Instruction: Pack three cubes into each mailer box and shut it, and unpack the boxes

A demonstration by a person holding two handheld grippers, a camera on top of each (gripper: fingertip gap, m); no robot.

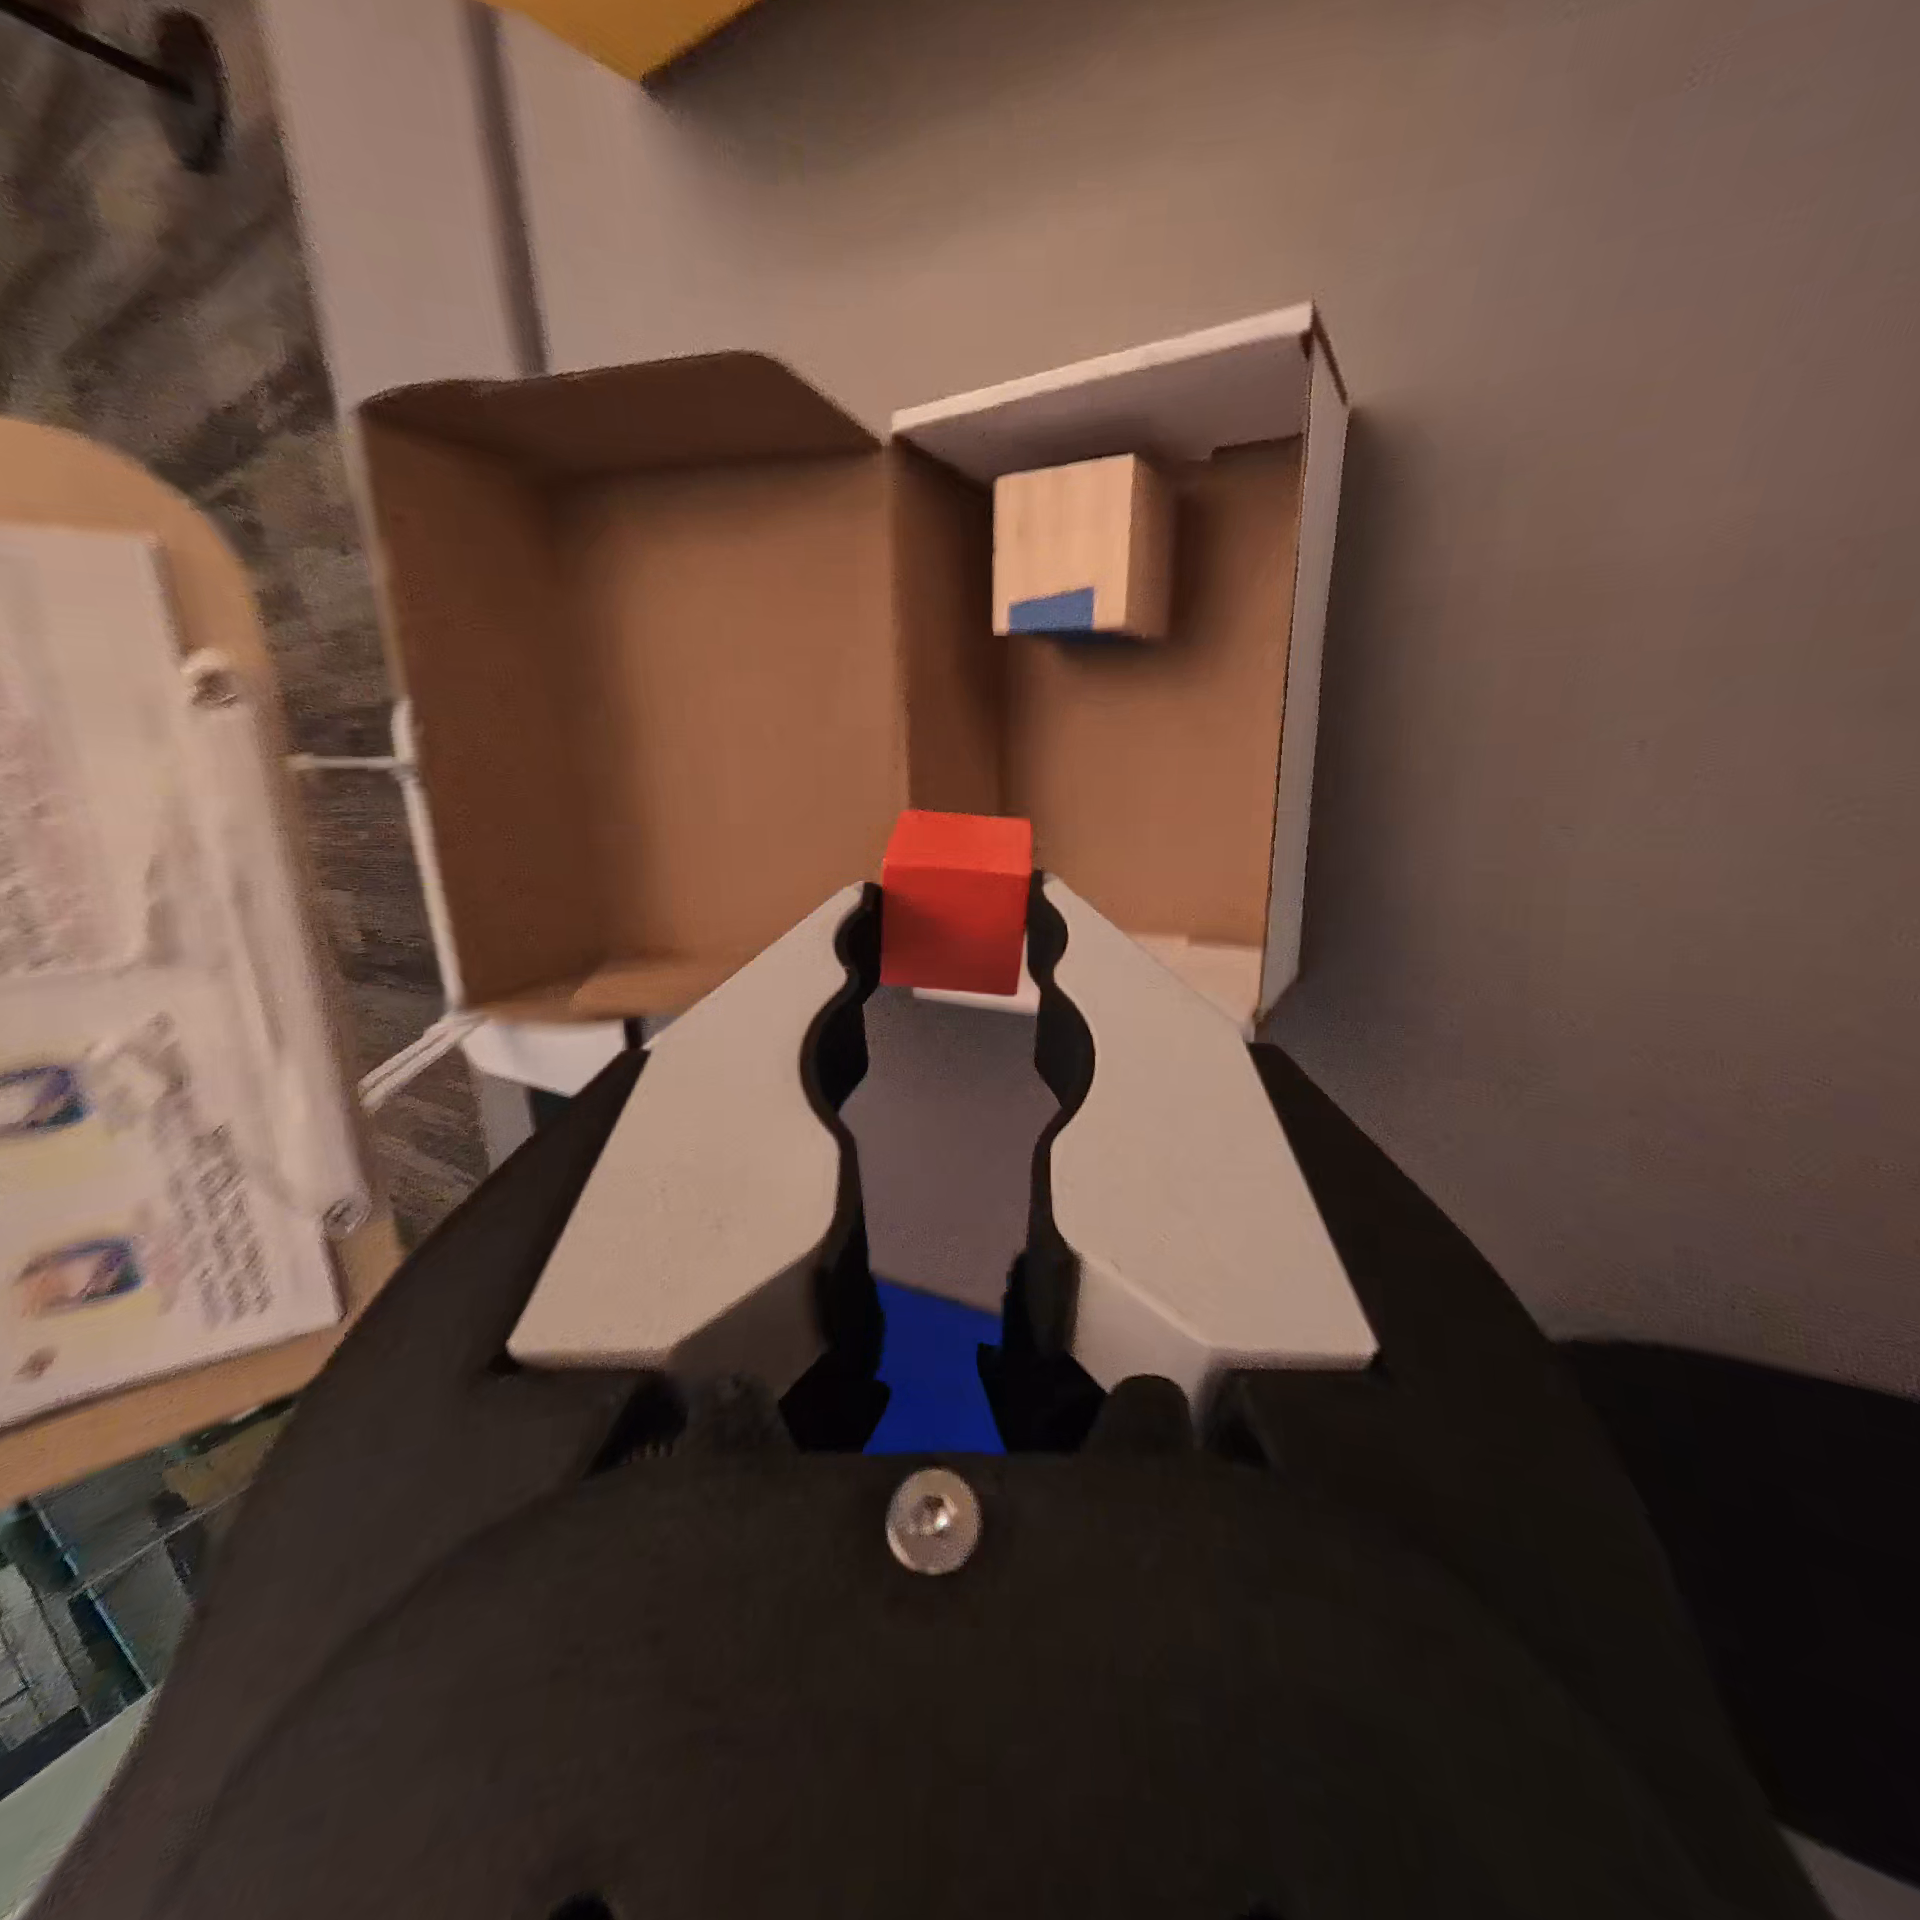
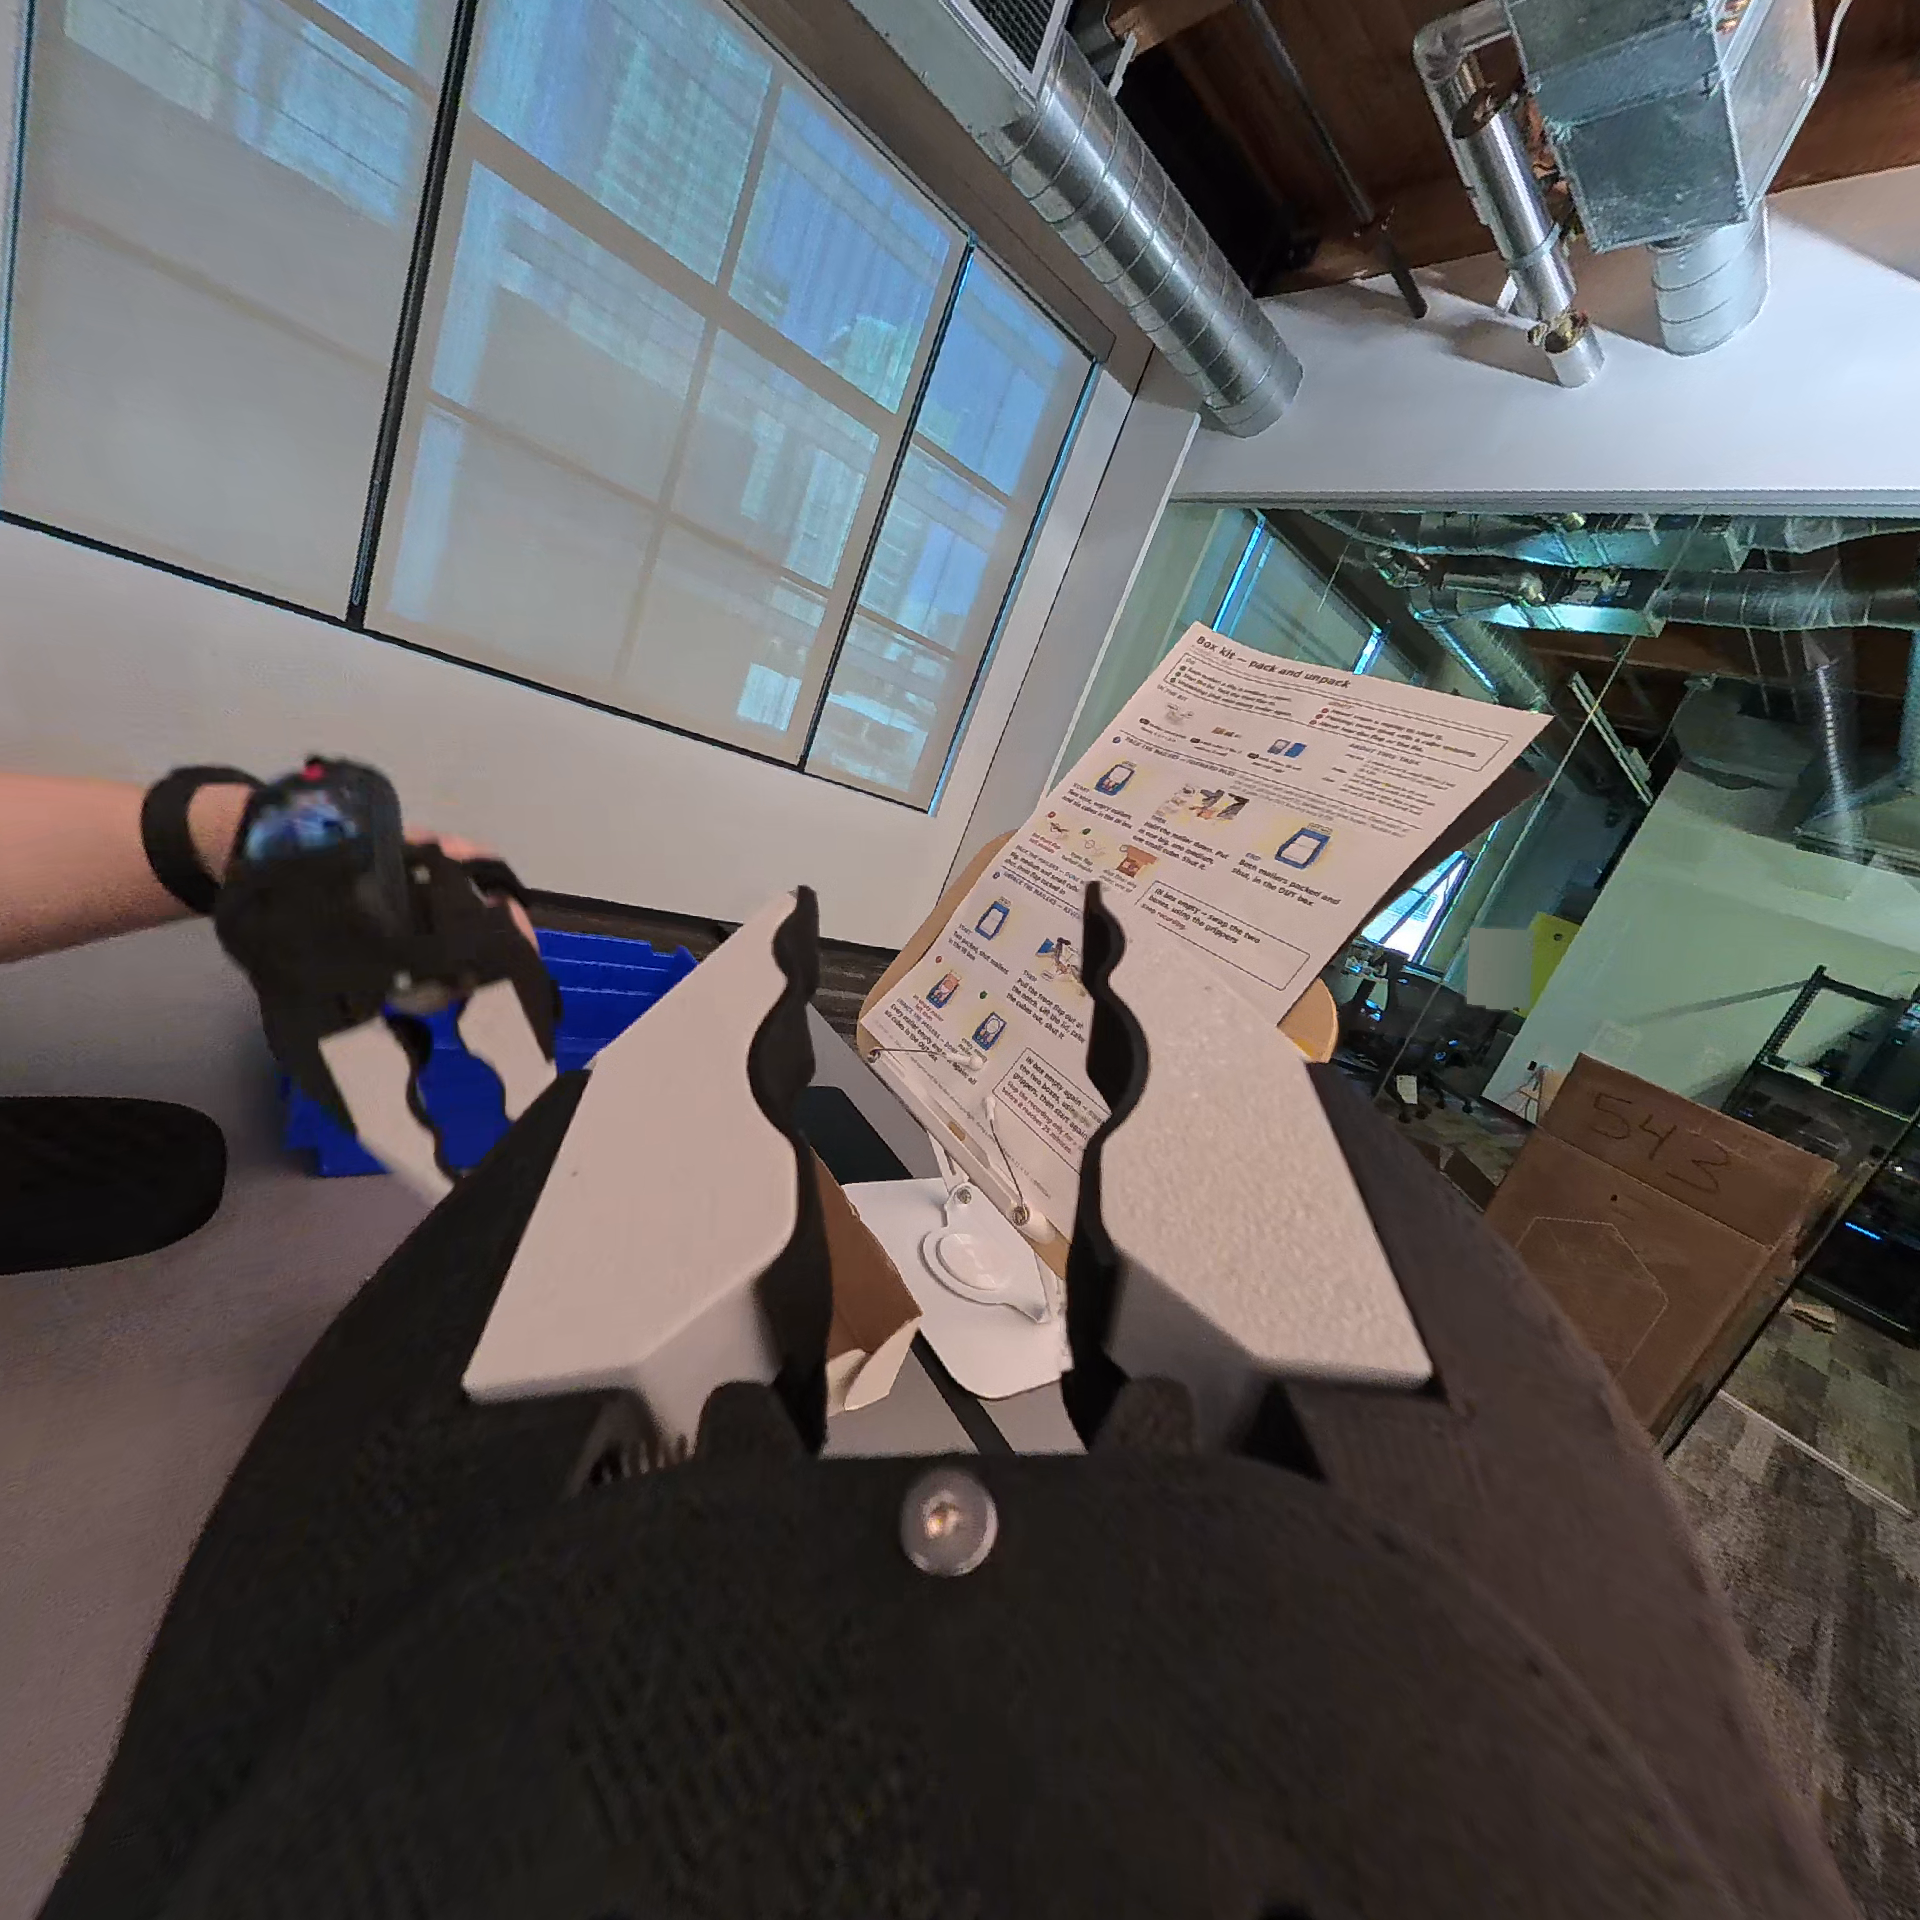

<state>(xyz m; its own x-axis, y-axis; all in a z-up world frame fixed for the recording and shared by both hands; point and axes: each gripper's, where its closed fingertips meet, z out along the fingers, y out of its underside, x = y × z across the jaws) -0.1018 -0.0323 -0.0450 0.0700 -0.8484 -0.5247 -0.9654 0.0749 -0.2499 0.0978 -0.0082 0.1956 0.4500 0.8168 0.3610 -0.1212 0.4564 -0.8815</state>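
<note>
At frame centre, the left gripper (image 1: 956,909) pinches a red cube (image 1: 954,902) above the open mailer box (image 1: 1288,665), where a wooden cube (image 1: 1081,542) sits upper right. Right gripper (image 2: 940,925) gapes empty before an instruction sheet (image 2: 1226,862).

windows (image 2: 582,343) daylit | wall (image 2: 520,748) white | ceiling ducts (image 2: 1143,239) exposed | floor (image 2: 1808,1455) carpeted

Daylight is pouring through the big windows (image 2: 582,364) in the right wrist view; the left wrist view is looking dimmer, motion blur smearing its left edge, wide-angle distortion bending both.
</note>
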